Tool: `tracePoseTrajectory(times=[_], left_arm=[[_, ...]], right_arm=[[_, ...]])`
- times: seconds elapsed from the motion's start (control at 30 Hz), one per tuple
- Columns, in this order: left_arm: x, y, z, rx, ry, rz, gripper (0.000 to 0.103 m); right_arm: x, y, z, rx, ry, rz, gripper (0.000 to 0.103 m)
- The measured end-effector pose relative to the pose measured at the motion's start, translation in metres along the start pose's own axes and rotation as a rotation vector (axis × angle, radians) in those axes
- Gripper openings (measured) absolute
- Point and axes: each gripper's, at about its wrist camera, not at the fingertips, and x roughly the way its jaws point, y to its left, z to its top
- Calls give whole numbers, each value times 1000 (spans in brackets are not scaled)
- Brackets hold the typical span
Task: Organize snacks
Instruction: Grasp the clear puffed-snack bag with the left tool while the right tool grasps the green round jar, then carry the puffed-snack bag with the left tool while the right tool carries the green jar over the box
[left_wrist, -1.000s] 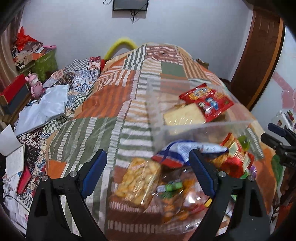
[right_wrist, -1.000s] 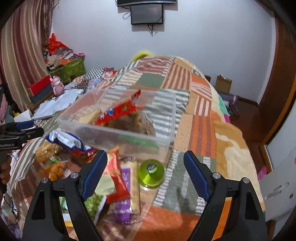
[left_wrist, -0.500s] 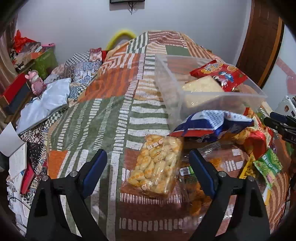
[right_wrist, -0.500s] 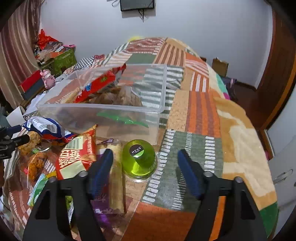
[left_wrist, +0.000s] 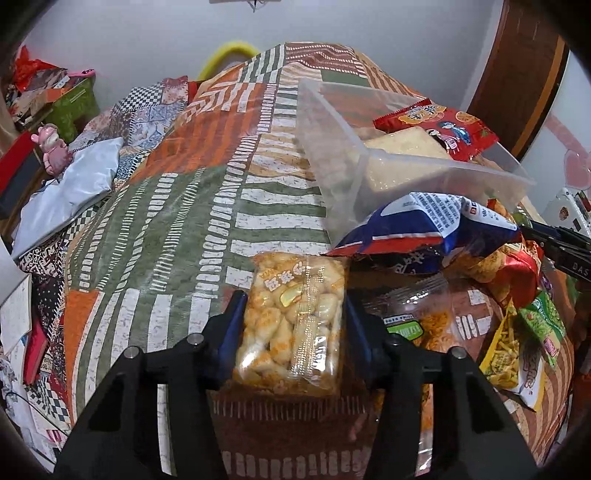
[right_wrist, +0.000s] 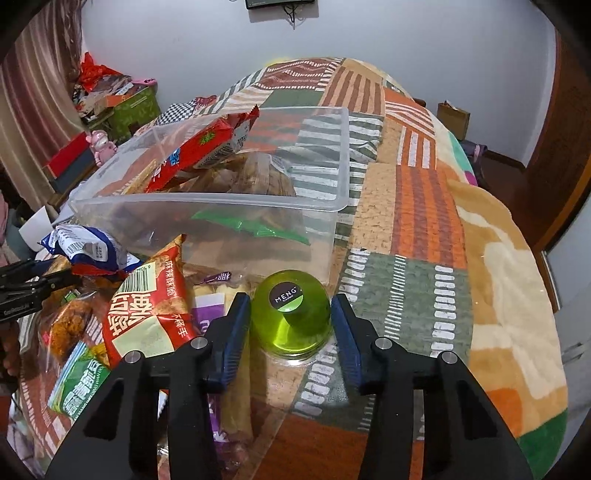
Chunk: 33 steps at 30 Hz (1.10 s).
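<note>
- Left wrist view looks steeply down along its claw (left_wrist: 293, 321), close over the bed (left_wrist: 177, 229), left of the clear bin (left_wrist: 424, 166).
- Right wrist view looks likewise, right of the clear bin (right_wrist: 229, 206).
- Both share that bin and the snack pile before it.

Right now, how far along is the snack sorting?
Partly done. The clear bin already holds a red packet and a few other snacks. In hand: the left gripper has just closed on the clear pack of puffed snacks, and the right gripper has been closing around the green jelly cup. Left: several bags, including the blue bag, remain piled outside the bin.
</note>
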Motion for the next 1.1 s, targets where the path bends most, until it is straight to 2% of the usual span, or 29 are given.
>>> tracePoseTrajectory(times=[0.2, 0.5, 0.8, 1.1], left_arm=[[-9, 2, -4, -6, -13, 16, 46], [-35, 6, -1, -25, -66, 39, 45], [-62, 2, 18, -28, -143, 34, 45], [-75, -16, 50, -19, -215, -10, 45]], right_arm=[[-5, -2, -1, 5, -14, -8, 42], [-21, -6, -1, 24, -51, -17, 42], [-52, 1, 13, 16, -136, -8, 42], [-65, 14, 33, -15, -211, 23, 42]])
